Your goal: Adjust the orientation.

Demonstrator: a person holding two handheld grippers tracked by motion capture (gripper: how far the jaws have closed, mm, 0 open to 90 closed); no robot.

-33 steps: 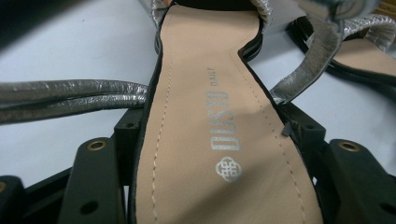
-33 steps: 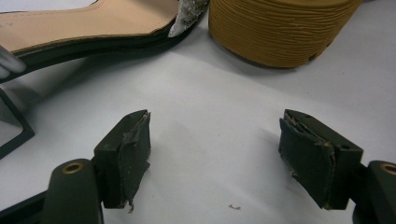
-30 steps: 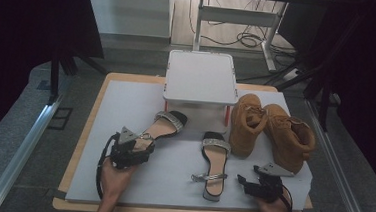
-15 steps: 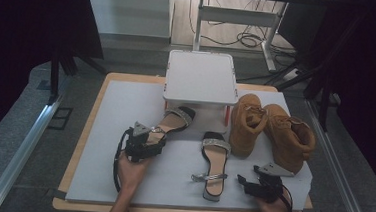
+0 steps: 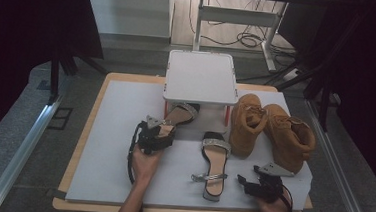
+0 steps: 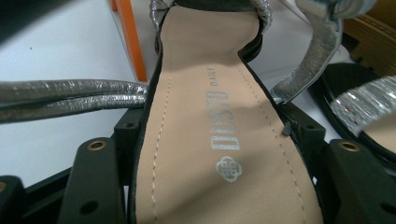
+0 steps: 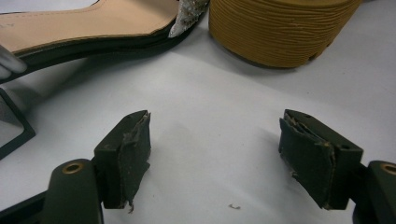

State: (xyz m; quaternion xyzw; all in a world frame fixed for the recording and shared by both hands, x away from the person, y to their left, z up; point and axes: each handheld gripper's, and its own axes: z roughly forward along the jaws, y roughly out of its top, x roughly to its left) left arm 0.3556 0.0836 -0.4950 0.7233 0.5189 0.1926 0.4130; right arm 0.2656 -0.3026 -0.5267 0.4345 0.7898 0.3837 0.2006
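My left gripper (image 5: pixel 161 132) is shut on the heel end of a silver-strapped sandal (image 5: pixel 179 115), just left of the mat's centre. In the left gripper view the black jaws press both sides of its tan insole (image 6: pixel 210 116), and its loose silver straps (image 6: pixel 70 93) trail to the left. The sandal's toe points at the front of a white raised stand (image 5: pixel 201 77). A matching sandal (image 5: pixel 215 160) lies flat in the middle. My right gripper (image 5: pixel 246 184) rests on the mat at the front right. Its jaws (image 7: pixel 215 154) stand open over bare mat.
Two tan boots (image 5: pixel 247 122) (image 5: pixel 289 135) stand right of the stand; a ribbed sole (image 7: pixel 280 28) is just ahead of the right gripper. The stand's orange leg (image 6: pixel 128 37) is close to the held sandal. The grey mat (image 5: pixel 109 130) covers a wooden board.
My left gripper has carried the sandal to the right and toward the stand, so its toe now lies at the stand's front. The right gripper has stayed put.
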